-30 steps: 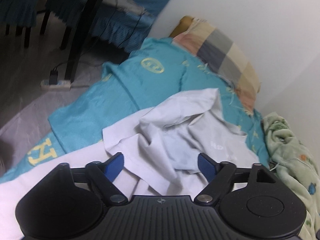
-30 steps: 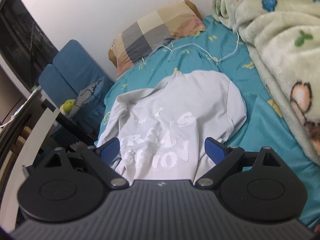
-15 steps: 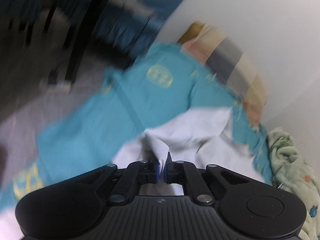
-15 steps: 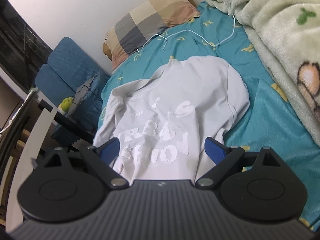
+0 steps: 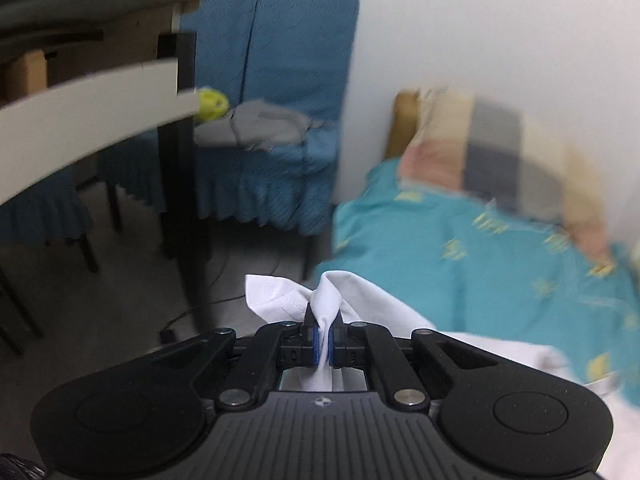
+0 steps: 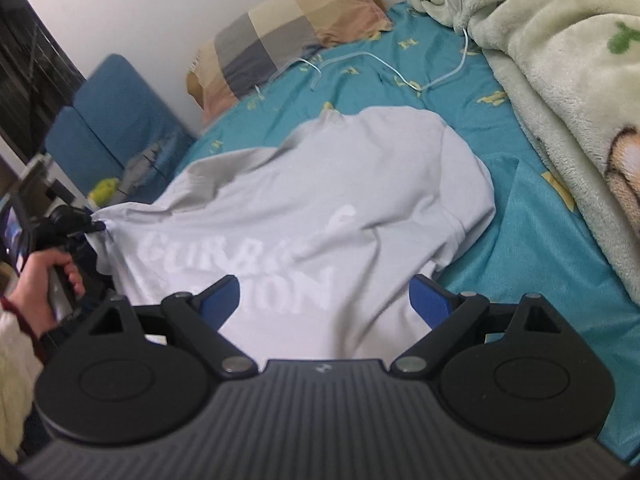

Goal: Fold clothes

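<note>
Left gripper (image 5: 324,340) pinches the shirt (image 6: 312,216) edge.
The shirt lies on the bed (image 6: 532,264); the right gripper (image 6: 326,294) hangs wide open above its hem, holding nothing.

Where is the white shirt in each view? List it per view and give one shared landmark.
Left wrist: white shirt at bottom centre, a bunch of it pinched in the shut left gripper.
Right wrist: spread across the middle on the teal sheet; left gripper grips its left edge.
Shared landmark: checked pillow.
</note>
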{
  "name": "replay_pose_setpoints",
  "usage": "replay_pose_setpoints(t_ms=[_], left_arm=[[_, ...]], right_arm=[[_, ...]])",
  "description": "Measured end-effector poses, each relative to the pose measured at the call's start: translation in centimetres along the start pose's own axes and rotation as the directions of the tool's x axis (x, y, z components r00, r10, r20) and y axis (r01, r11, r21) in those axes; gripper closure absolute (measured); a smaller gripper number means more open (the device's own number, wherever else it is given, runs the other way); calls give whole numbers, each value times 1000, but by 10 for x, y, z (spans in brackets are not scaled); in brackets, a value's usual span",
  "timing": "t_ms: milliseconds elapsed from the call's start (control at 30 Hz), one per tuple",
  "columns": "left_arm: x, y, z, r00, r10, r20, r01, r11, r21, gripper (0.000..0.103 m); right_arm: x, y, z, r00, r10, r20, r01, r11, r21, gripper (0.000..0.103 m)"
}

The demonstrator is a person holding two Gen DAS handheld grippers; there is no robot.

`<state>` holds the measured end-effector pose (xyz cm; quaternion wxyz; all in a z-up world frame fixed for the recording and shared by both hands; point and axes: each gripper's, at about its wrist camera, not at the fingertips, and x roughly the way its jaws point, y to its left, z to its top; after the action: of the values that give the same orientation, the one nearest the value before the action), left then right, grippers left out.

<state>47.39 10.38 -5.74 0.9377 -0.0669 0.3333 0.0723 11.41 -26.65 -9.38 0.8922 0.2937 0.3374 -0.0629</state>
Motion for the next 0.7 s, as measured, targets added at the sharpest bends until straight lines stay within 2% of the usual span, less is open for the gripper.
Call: replay_pose_setpoints(t_ms=[100,267,367,500,700], left_arm=[[40,2,-18,998,26,-49,-27,1000,-13,98],[71,6,-47,996,-8,-91,5,1000,-27,96],[63,7,-52,995,-43,-93,41,999,-24,84],[34,6,-61,992,-88,-87,90,996,23,56],[-37,5,-76,990,-127,-69,134,984,115,43]], right_arm=[[12,-1,1,1000,-19,-10,19,1000,-3,10],[25,1,3,999,-50,-9,49,998,-27,10],[27,2,5,999,-54,-3,53,998,-34,10],[22,3,8,999,-50,15,51,998,-43,10],[6,6,11,996,-55,68,60,995,-84,10]])
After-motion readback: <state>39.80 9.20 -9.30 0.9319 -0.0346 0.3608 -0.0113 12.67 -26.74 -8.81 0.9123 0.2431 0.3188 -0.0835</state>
